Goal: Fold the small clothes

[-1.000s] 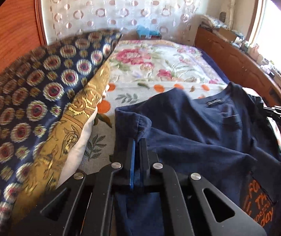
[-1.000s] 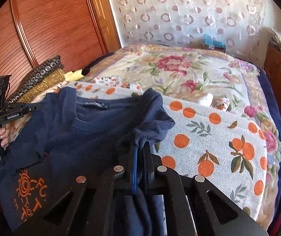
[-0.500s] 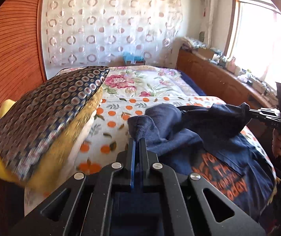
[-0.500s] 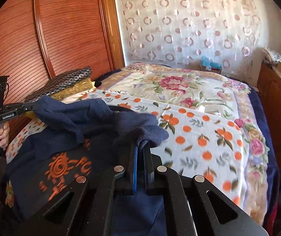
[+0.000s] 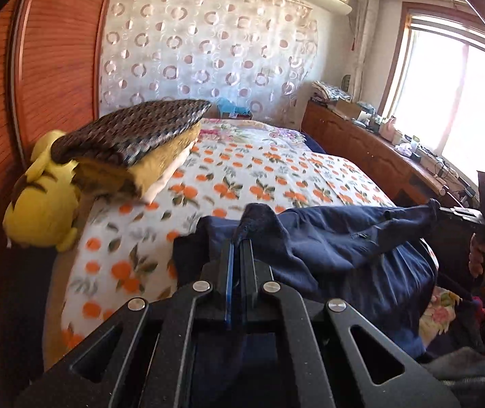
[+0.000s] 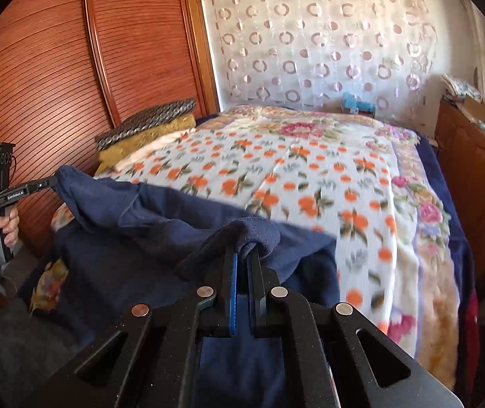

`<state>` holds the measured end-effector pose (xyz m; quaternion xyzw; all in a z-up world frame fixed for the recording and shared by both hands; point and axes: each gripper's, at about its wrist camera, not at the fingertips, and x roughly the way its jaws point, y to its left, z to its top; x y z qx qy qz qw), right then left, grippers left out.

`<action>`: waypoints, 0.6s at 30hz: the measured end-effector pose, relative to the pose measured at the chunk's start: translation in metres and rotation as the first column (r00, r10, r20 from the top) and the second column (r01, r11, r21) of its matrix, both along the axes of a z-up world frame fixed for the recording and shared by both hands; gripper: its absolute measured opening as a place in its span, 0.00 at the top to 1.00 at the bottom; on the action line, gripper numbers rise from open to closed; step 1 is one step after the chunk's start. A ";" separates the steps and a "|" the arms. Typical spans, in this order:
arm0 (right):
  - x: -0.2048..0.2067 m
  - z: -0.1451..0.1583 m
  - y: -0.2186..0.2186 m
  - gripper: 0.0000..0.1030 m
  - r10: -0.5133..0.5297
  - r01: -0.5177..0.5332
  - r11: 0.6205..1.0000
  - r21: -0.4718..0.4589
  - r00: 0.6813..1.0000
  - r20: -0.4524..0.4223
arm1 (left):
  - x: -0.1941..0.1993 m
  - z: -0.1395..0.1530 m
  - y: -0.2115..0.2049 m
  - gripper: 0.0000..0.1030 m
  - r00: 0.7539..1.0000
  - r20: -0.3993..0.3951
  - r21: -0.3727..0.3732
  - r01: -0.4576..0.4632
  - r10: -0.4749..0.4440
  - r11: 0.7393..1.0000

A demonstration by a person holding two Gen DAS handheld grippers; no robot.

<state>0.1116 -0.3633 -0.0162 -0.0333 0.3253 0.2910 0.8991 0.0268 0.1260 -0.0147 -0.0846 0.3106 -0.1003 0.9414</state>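
We stand at a bed spread with an orange-print fleece blanket, ribbed wooden wardrobe beside it. Our left gripper and right gripper each pinch the soft navy shirt.

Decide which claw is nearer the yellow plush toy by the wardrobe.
Left. The left claw grips the navy shirt on the yellow plush toy's side; the right claw holds the opposite end.

A bed with an orange-print blanket fills the room. Wooden slatted wardrobe doors stand on one side, a low wooden cabinet on the other under a bright window. A circle-patterned curtain covers the far wall.
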 end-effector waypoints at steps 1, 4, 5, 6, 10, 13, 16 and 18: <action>-0.011 0.000 -0.005 0.96 -0.003 0.003 1.000 -0.002 1.000 -0.008 | -0.006 -0.002 0.003 0.96 1.000 -0.006 -0.012 -0.003 0.003 1.000; -0.032 0.005 -0.013 0.96 -0.001 0.001 1.000 0.001 1.000 -0.024 | -0.023 -0.004 0.015 0.96 0.999 -0.019 -0.023 -0.027 0.027 0.999; -0.041 0.009 -0.015 0.96 0.000 0.000 1.000 0.002 0.999 -0.032 | -0.030 -0.005 0.019 0.96 0.999 -0.027 -0.032 -0.036 0.035 0.999; -0.049 0.010 -0.015 0.96 0.002 -0.003 1.000 -0.007 0.999 -0.041 | -0.035 -0.005 0.023 0.96 0.999 -0.035 -0.043 -0.042 0.041 0.998; -0.077 0.020 -0.015 0.96 0.031 -0.034 0.999 -0.042 0.996 -0.082 | -0.054 0.001 0.024 0.96 0.997 -0.064 0.028 -0.030 0.032 0.999; -0.083 0.011 -0.009 0.96 0.026 -0.039 0.993 -0.107 0.992 -0.127 | -0.048 -0.003 0.028 0.96 0.996 -0.090 0.030 -0.003 0.005 1.000; -0.077 -0.006 -0.007 0.96 0.011 -0.036 0.991 -0.127 0.981 -0.192 | -0.042 -0.018 0.029 0.96 0.992 -0.129 0.043 0.004 0.001 0.999; -0.076 -0.012 -0.007 0.96 0.006 -0.032 0.992 -0.120 0.977 -0.211 | -0.043 -0.024 0.031 0.96 0.990 -0.143 0.070 -0.013 0.023 0.997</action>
